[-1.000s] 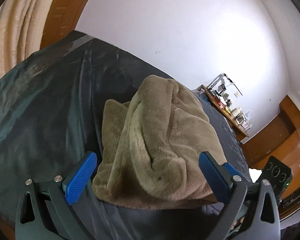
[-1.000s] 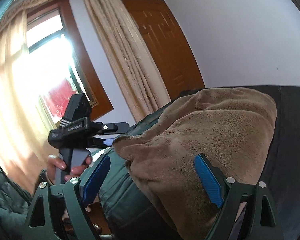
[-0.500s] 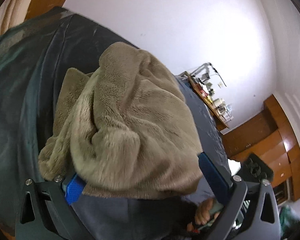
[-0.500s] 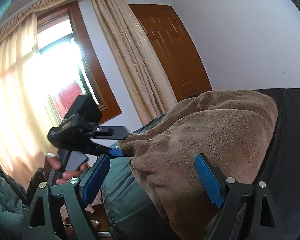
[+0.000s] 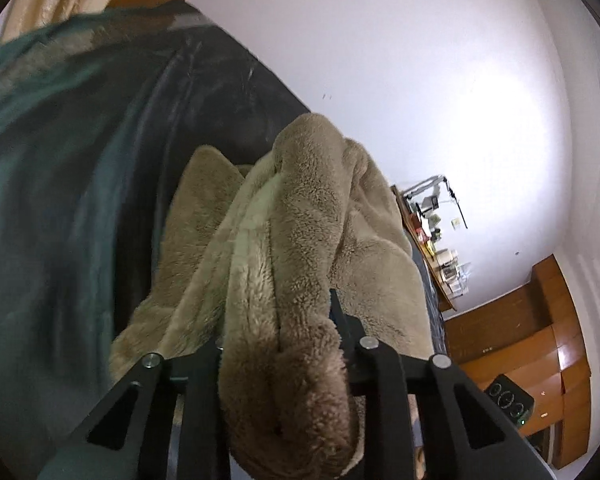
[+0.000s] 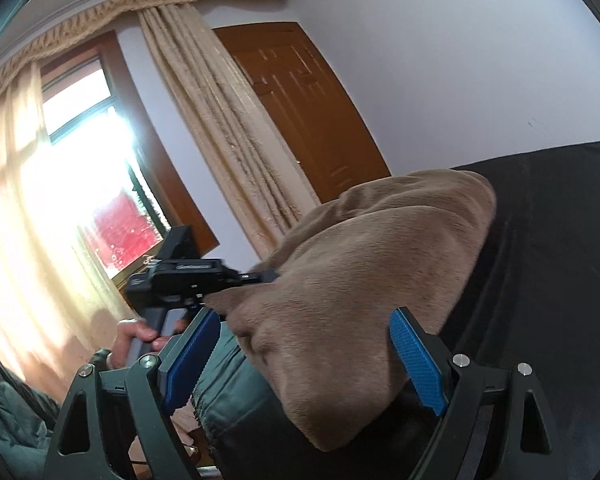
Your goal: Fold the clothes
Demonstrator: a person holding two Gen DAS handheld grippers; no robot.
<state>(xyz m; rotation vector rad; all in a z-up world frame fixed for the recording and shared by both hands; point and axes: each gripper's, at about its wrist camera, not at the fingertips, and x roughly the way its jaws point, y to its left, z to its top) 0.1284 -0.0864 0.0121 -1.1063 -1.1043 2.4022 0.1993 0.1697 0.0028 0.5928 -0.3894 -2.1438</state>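
Observation:
A tan fleece garment lies bunched on a bed with a dark cover. My left gripper is shut on the garment's near edge; a thick fold fills the jaws and hides both pads. In the right wrist view the garment spreads ahead of my right gripper. That gripper is open, and its blue pads stand wide to either side of a hanging corner. The left gripper, held by a hand, pinches the garment's left corner there.
The bed's dark cover runs to a white wall. A wooden door, a beige curtain and a bright window stand to the left. A cluttered desk and a wooden cabinet are beyond the bed.
My left gripper moved in onto the garment's edge and went from open to shut on it. The right gripper stayed open and shifted only slightly.

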